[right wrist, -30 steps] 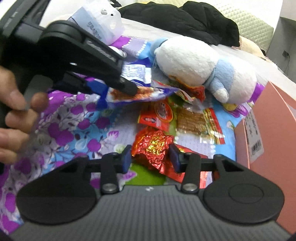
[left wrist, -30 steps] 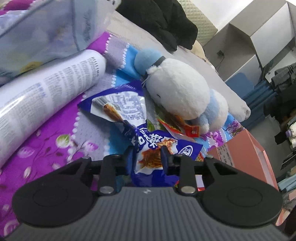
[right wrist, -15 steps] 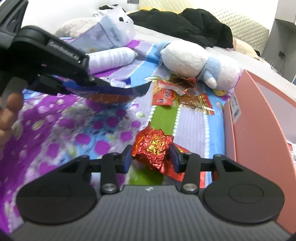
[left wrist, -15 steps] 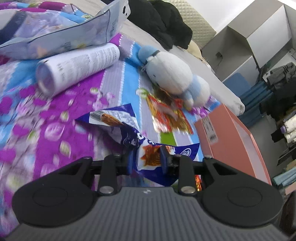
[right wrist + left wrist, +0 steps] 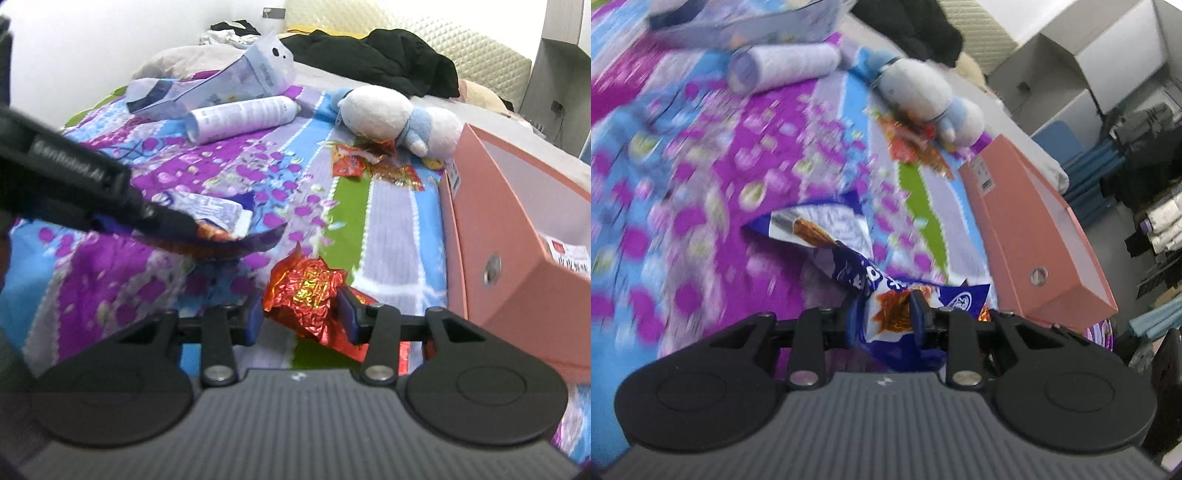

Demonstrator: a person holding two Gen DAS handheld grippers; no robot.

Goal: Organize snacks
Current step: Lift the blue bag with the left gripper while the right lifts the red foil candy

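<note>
My left gripper (image 5: 882,314) is shut on a blue snack packet (image 5: 834,243), which hangs above the flowered bedspread. From the right wrist view that same left gripper (image 5: 173,225) reaches in from the left with the blue packet (image 5: 218,214) in its jaws. My right gripper (image 5: 301,314) is shut on a crumpled red foil packet (image 5: 306,291). A pink box (image 5: 517,236) stands open at the right, with a white packet inside. More red snack packets (image 5: 369,166) lie on the bed beside a plush toy (image 5: 391,114).
A white printed tube (image 5: 243,118) and a pale pouch (image 5: 229,85) lie at the far left of the bedspread (image 5: 184,166). Black clothing (image 5: 376,59) is heaped behind the plush toy. Grey cabinets (image 5: 1089,70) stand beyond the bed.
Both grippers have drawn back from the plush toy and risen a little, each carrying its packet. The pink box has come into fuller view at the right.
</note>
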